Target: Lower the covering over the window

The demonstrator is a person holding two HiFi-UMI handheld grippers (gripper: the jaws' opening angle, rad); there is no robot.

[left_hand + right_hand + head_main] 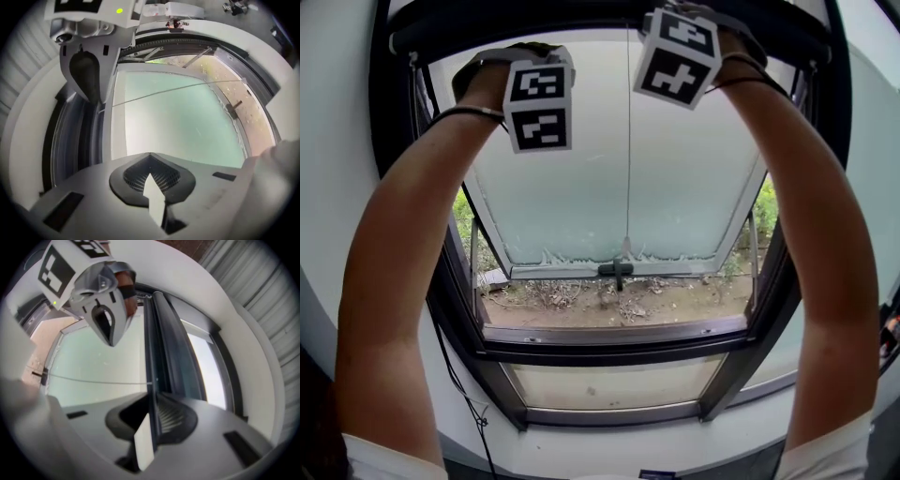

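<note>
The dark blind roll (534,21) runs across the top of the window, and both arms reach up to it. My right gripper (152,420) is shut on the blind's thin dark bottom edge (151,376), which runs straight into its jaws. Its marker cube (678,54) sits against the roll. My left gripper (152,180) is shut, with its pads together and nothing between them. Its cube (539,103) hangs just below the roll, left of the right one. A thin cord (627,141) drops down the middle of the frosted pane (581,187).
The frosted sash is tilted open outward, with a black handle (617,270) at its lower edge. Bare ground with dry leaves (609,302) shows beneath it. The dark window frame (609,349) rings the opening. A black cable (464,394) runs down the wall at lower left.
</note>
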